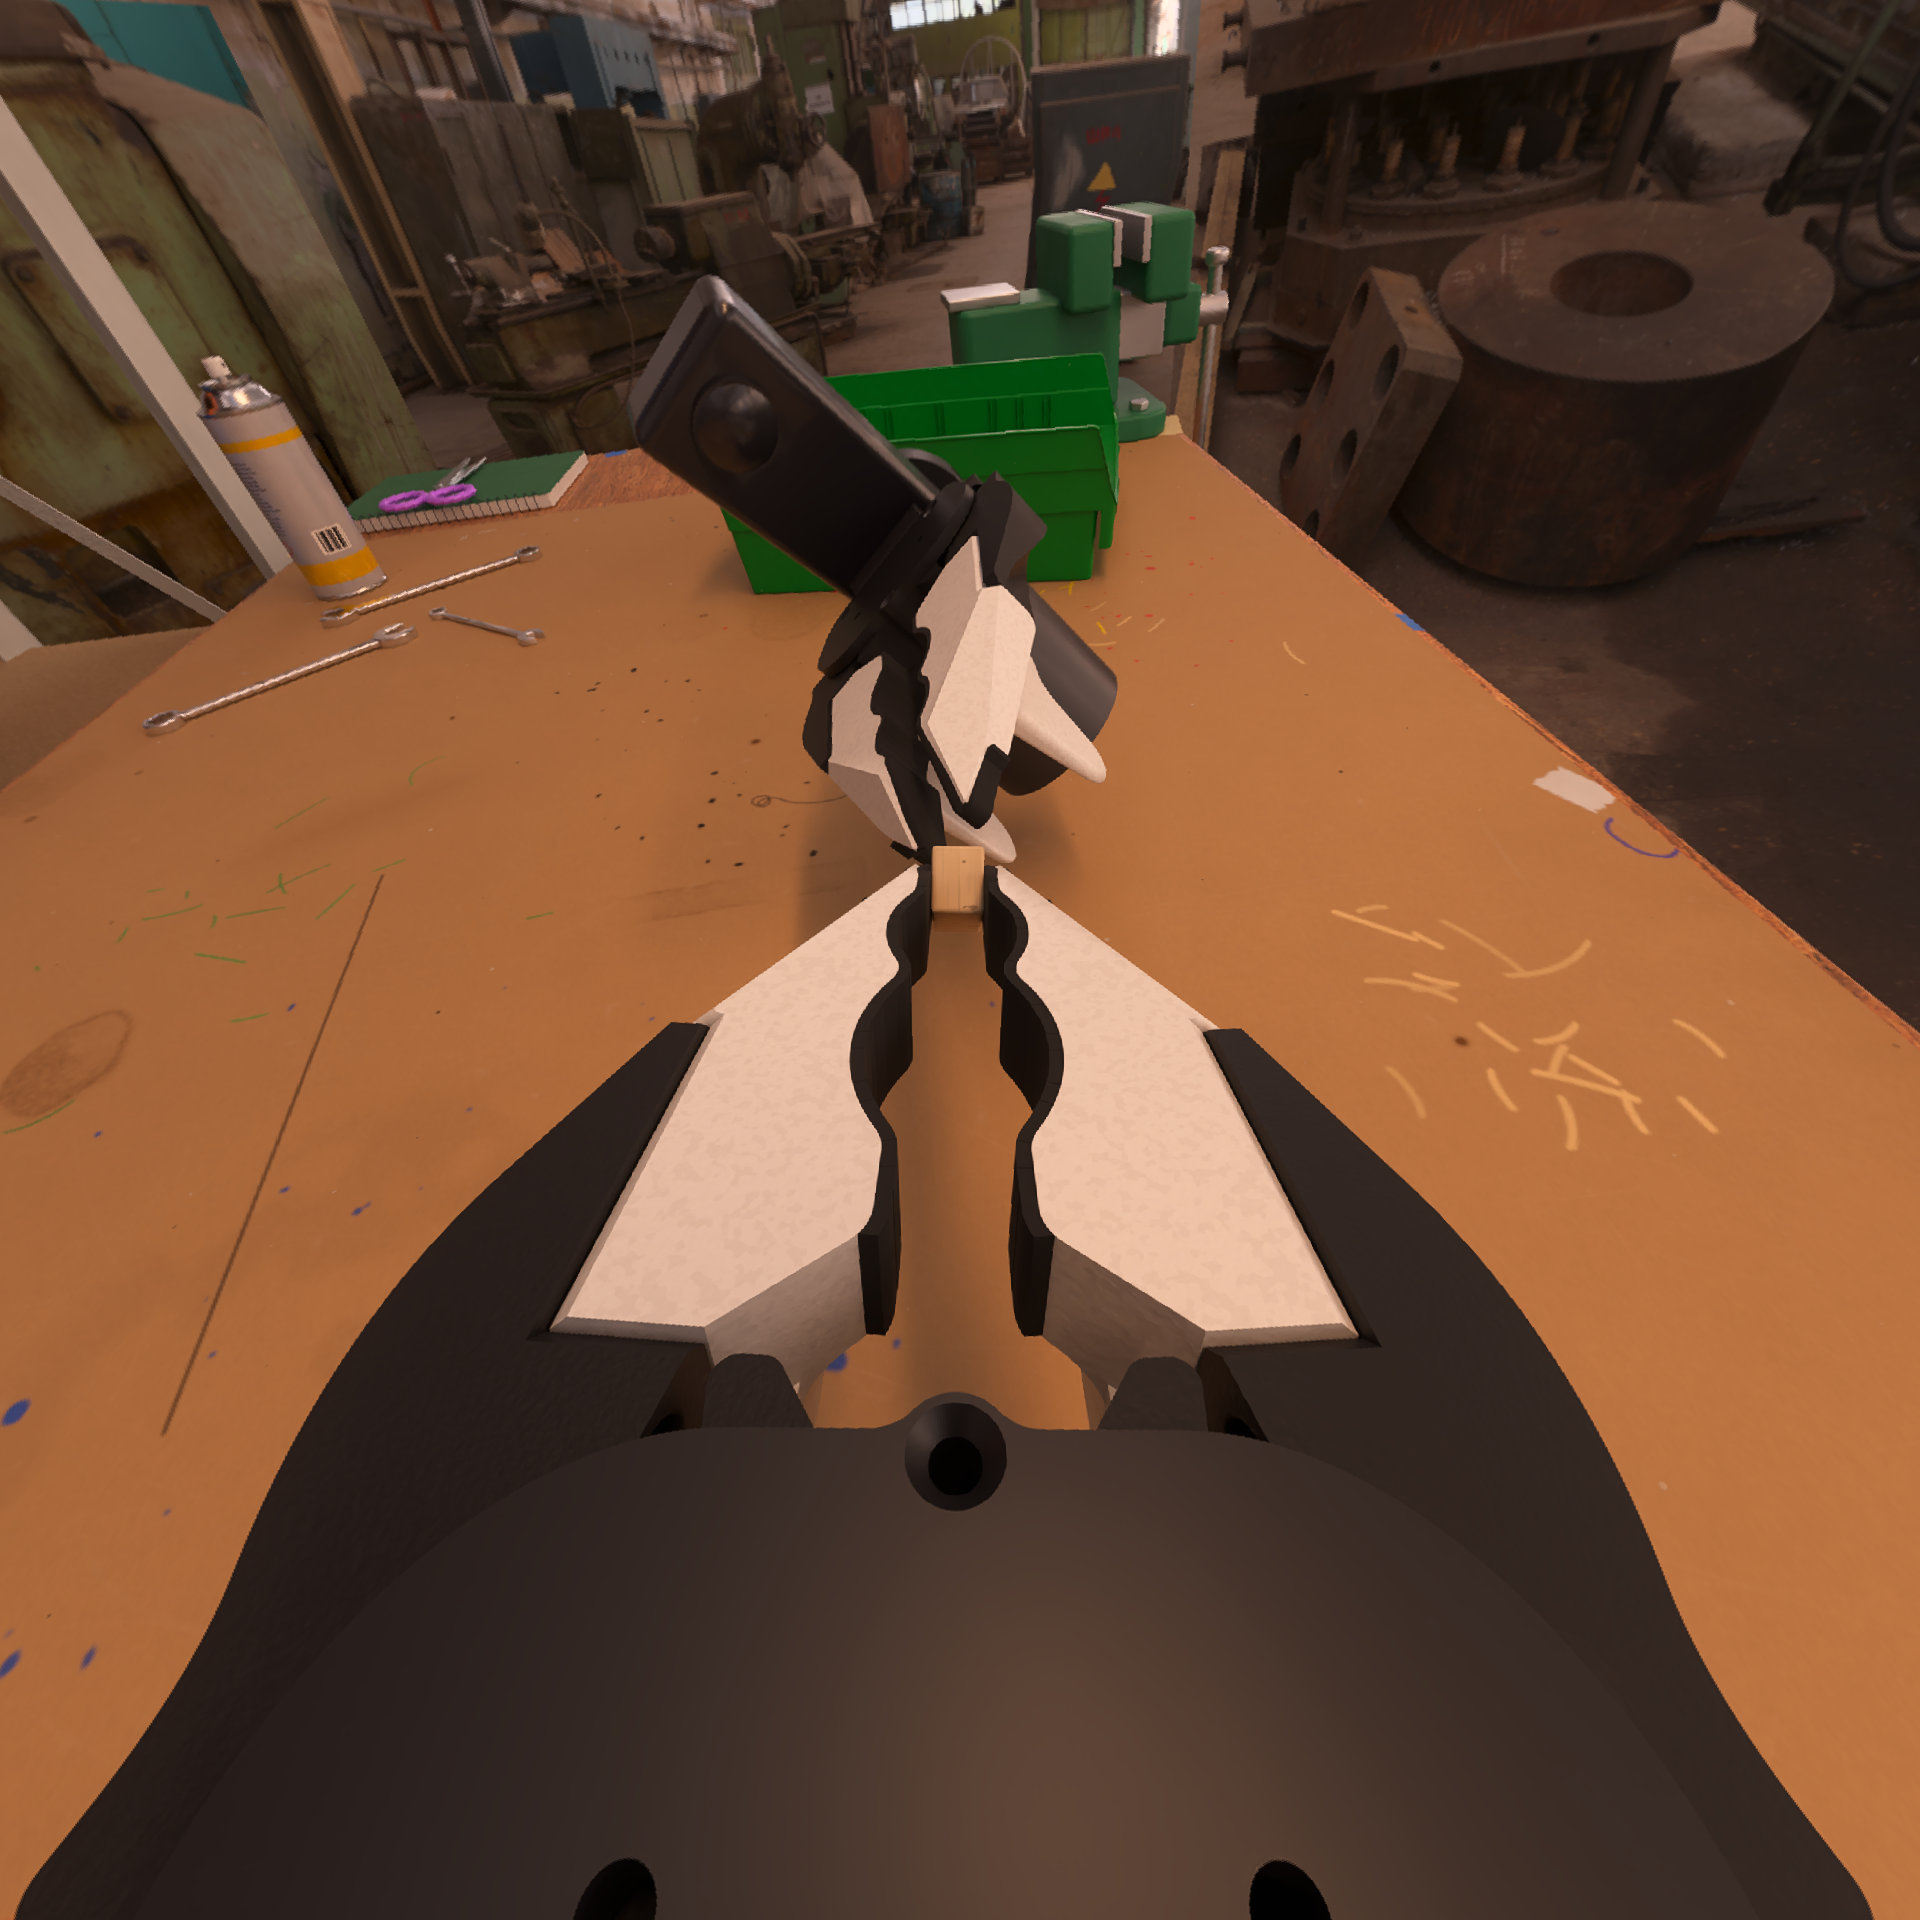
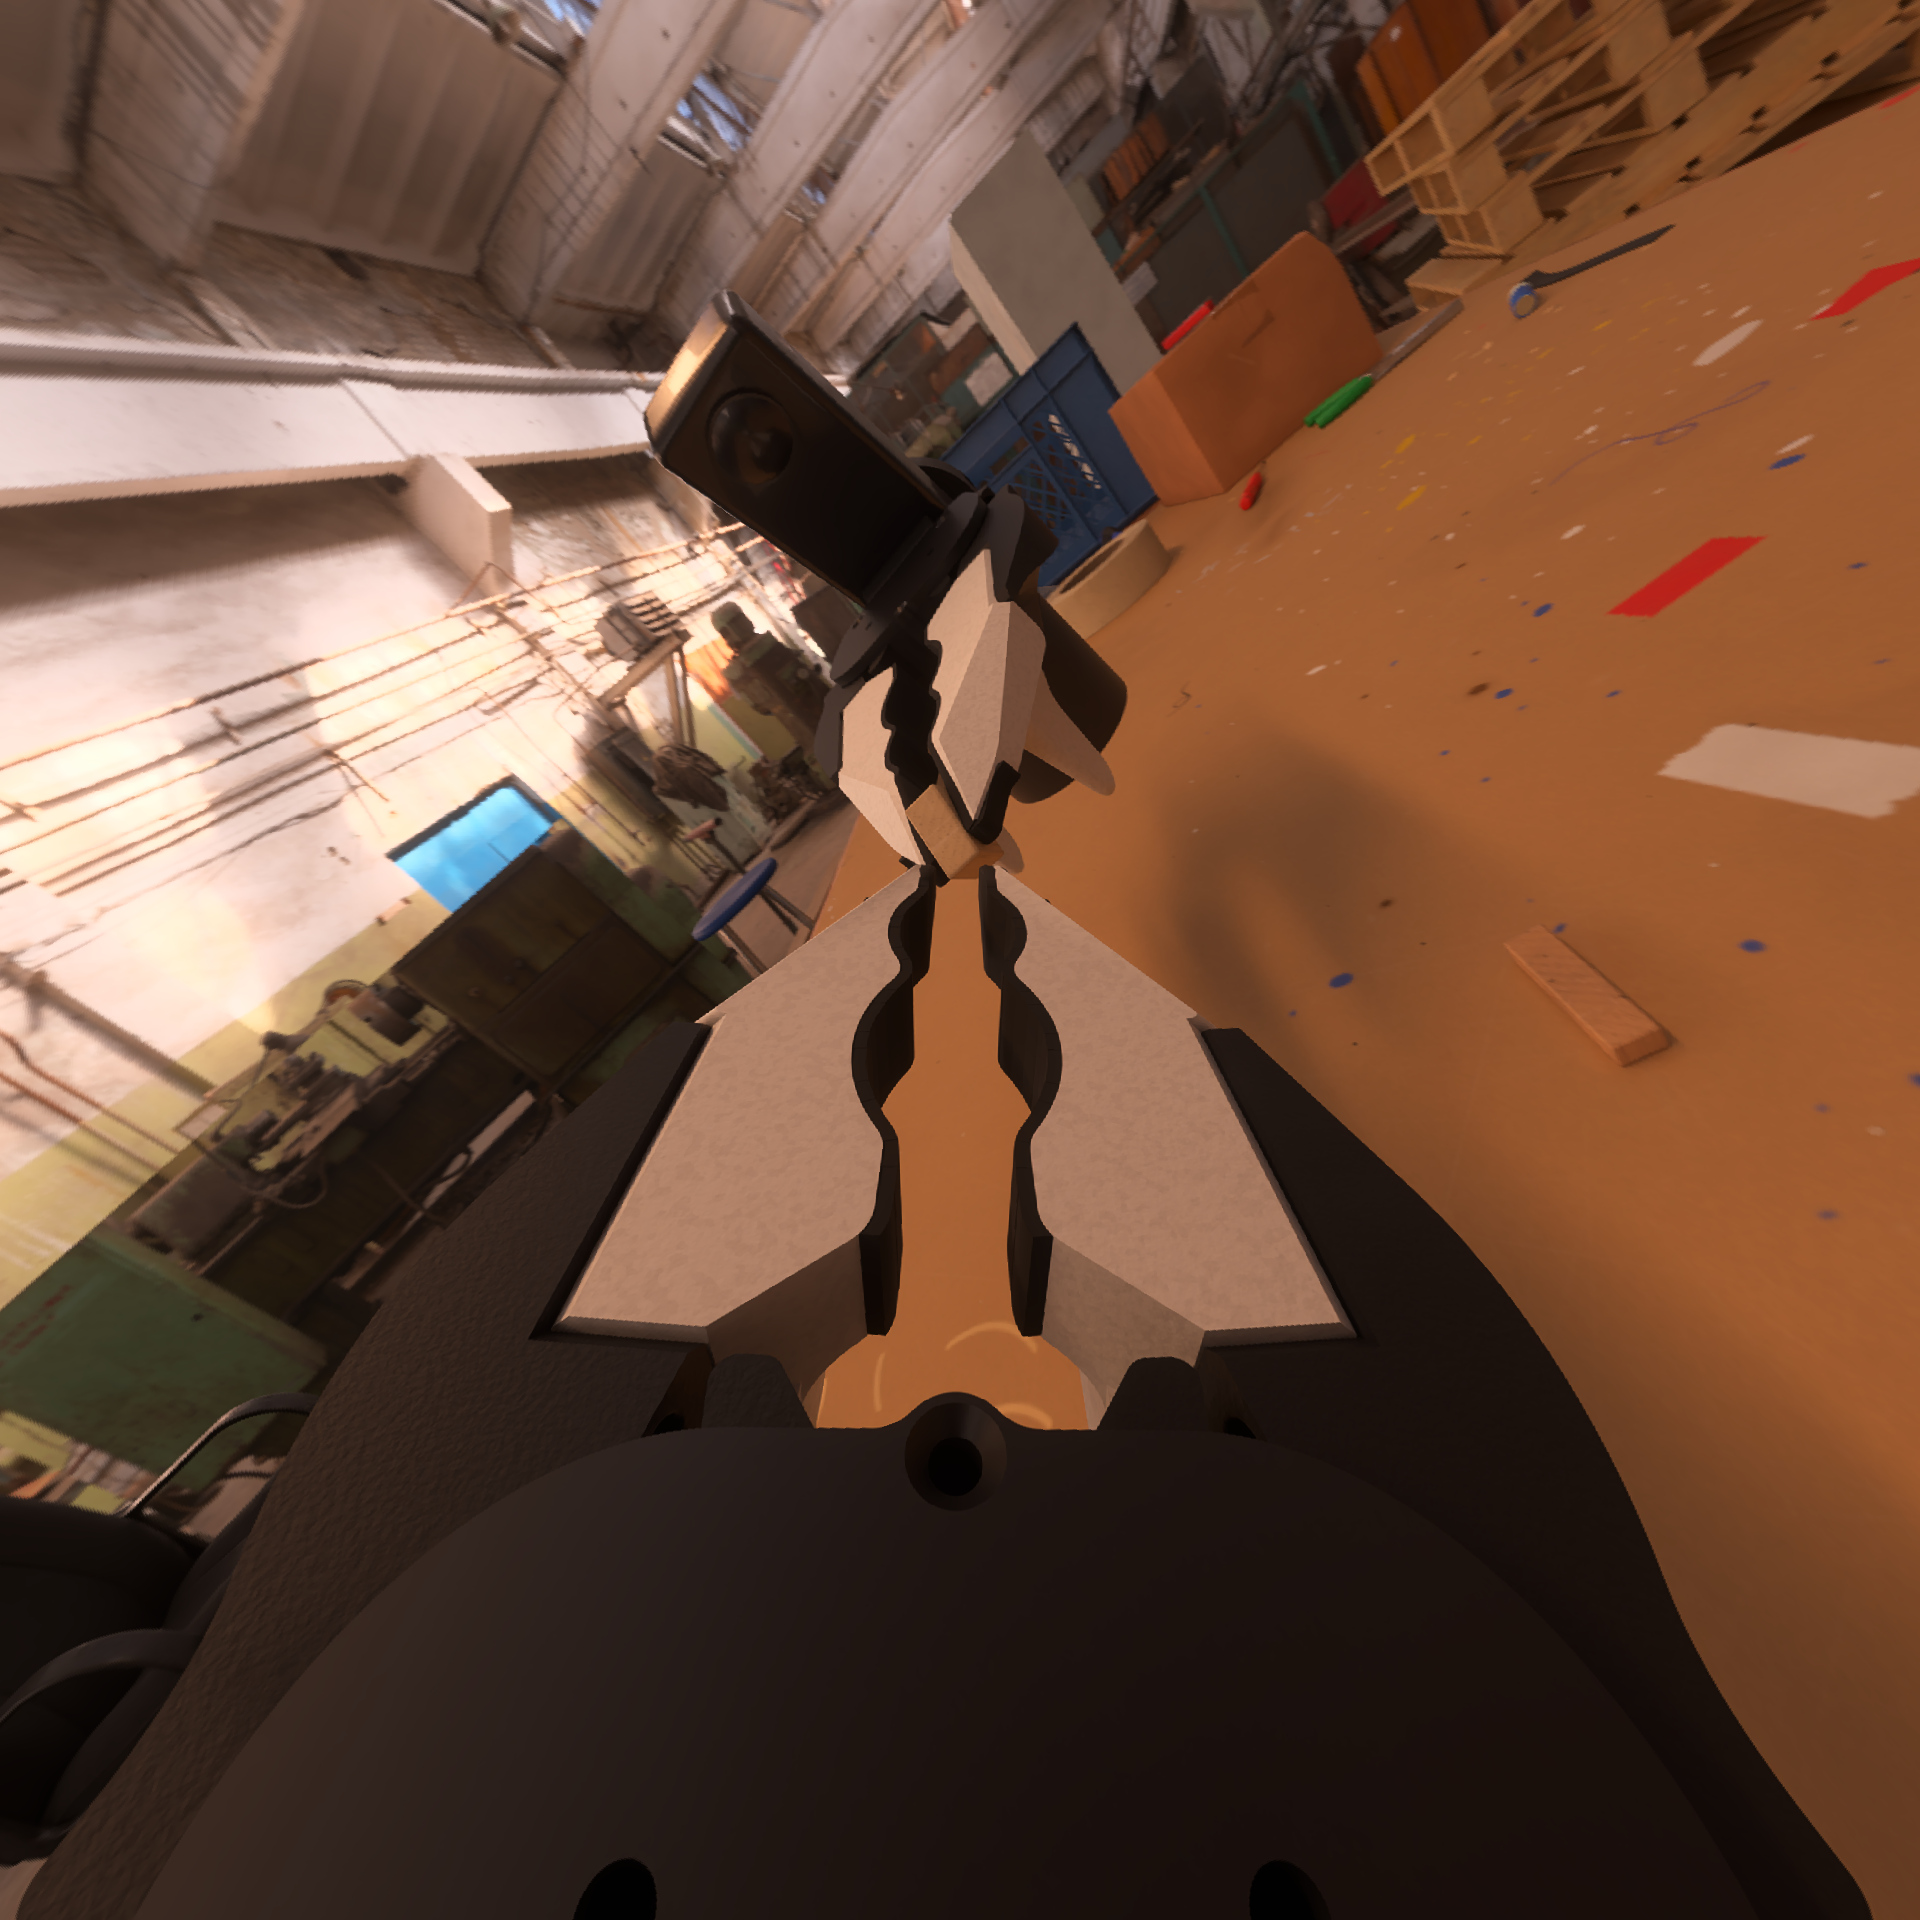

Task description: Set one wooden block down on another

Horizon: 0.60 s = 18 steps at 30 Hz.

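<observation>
Left gripper (image 1: 956,902) has the small wooden block (image 1: 957,879) pinched right at its fingertips. Jaws are nearly closed, gap only as wide as the block. Tip grip makes sense, since it leaves the underside free for the set-down. Block looks clear of the workbench (image 1: 1351,748), roughly mid-table, well short of the far edge where the green bin (image 1: 997,416) sits. Right gripper (image 2: 956,883) is nose to nose with it, tips just at the block's top, jaws at about the same narrow gap. Can't tell whether its pads actually touch the block or only bracket it; it reads as either a handover or a steadying hold. The target, I'd guess, is the flat wooden block (image 2: 1584,995), lying flat on open tabletop well apart from both grippers and away from any edge I can see; it shows only in the right wrist view. Pose: the left one is level, pointing straight across toward the far edge. The right one comes in from the far side, pitched steeply down and rolled hard, so the table slants across its view. Risk: the tip pinch is shallow, so the block could twist if both pull.
</observation>
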Tool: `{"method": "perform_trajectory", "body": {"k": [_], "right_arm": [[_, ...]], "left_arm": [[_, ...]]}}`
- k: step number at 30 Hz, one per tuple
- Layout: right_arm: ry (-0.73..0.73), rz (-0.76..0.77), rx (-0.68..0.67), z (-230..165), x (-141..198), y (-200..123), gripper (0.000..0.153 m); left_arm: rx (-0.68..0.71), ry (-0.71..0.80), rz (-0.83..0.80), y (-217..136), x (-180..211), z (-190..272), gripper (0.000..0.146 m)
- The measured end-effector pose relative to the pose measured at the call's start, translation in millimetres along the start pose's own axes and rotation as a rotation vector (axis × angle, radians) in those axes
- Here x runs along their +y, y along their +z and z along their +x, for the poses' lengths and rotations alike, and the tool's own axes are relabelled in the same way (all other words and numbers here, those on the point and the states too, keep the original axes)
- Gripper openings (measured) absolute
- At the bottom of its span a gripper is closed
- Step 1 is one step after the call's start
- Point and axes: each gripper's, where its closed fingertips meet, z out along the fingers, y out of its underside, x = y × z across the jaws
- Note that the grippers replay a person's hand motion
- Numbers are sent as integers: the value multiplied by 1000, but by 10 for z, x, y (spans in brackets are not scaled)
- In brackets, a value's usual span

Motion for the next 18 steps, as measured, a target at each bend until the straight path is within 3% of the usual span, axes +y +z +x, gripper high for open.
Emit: {"method": "perform_trajectory", "body": {"k": [5, 8, 12, 18], "right_arm": [[-33, -33, 114, 148, 17, -50, 8], [-117, -107, 308, 382, 51, -175, 16], [-279, -213, 523, 596, 65, -367, 19], [-339, -296, 590, 704, 150, -429, 18]], "left_arm": [[1, -27, -12, 6, 89, -107, 9], [4, -55, -69, 36, 251, -219, 9], [9, -110, -262, 132, 640, -409, 9], [-5, -114, -503, 250, 1032, -641, 9]]}}
